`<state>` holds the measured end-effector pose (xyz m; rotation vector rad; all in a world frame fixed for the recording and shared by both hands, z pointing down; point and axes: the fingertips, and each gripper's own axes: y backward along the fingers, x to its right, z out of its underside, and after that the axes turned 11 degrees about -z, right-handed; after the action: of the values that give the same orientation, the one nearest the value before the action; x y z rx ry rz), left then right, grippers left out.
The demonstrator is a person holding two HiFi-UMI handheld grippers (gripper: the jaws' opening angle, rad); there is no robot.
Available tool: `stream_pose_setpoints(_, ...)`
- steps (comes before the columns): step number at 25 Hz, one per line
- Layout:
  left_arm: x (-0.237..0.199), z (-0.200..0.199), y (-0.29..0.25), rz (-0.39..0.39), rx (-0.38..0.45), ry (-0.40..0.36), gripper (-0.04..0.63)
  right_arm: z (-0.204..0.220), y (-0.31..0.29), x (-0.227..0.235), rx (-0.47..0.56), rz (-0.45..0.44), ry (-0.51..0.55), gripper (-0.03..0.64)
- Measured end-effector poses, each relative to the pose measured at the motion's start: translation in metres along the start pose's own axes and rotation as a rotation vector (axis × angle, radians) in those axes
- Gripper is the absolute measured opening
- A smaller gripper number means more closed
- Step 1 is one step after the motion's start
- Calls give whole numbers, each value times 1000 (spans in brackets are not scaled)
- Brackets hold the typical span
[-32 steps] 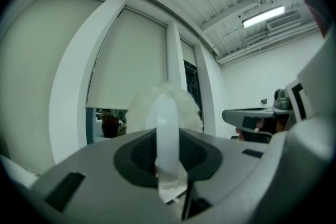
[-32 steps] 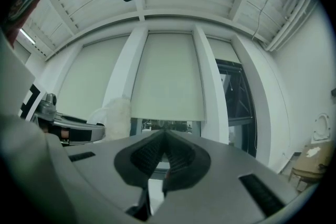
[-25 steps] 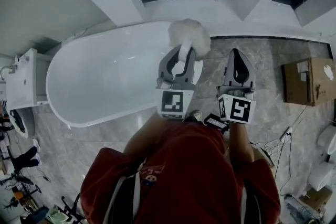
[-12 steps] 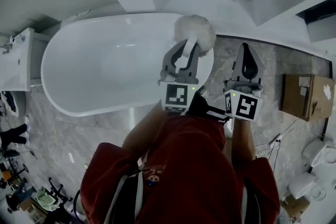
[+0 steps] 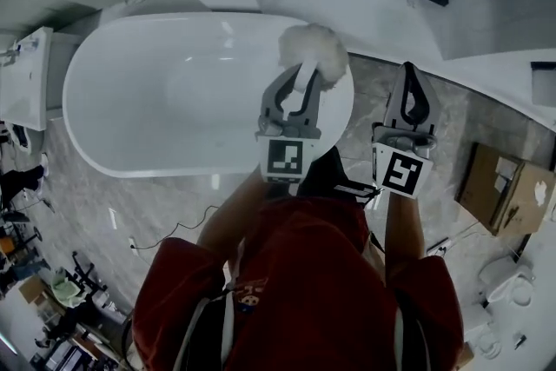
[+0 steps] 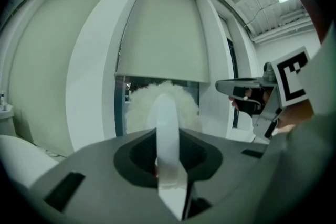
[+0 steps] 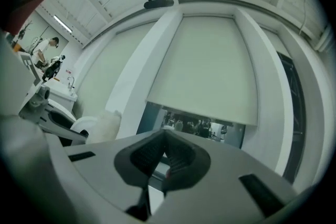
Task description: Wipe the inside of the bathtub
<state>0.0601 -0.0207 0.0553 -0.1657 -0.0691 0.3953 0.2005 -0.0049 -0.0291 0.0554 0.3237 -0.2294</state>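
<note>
Bathtub (image 5: 130, 100): white, nothing inside. L gripper (image 5: 294, 93) clamped on the handle of a fluffy white brush (image 5: 313, 48), brush head over tub rim. R gripper (image 5: 410, 81) alongside, jaws together w/ nothing between, over marble floor (image 5: 365, 104).

Fluffy duster (image 5: 313, 50) further over bathtub (image 5: 156, 100)

Grey marbled tile floor (image 5: 104, 195). White freestanding bathtub (image 5: 156, 100) stands on it. White vanity unit (image 5: 26, 78) sits just beside the tub's left end. Cardboard box (image 5: 504, 191) at right, well apart. Thin cable (image 5: 187, 221) lies near the tub.
</note>
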Motion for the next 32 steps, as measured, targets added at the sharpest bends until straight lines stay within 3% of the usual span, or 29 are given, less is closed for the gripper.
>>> stream_pose_setpoints(10, 5, 90, -71, -88, -207, 50, 92, 87, -74, -3, -35, -168, -109, 11)
stream_pose_setpoints(19, 23, 241, -97, -109, -461, 126, 92, 188, -100, -47, -75, -335, -142, 11)
stream_pose_setpoints(32, 33, 369, -140, -165, -532, 243, 92, 295, -99, -82, -124, -399, -142, 11)
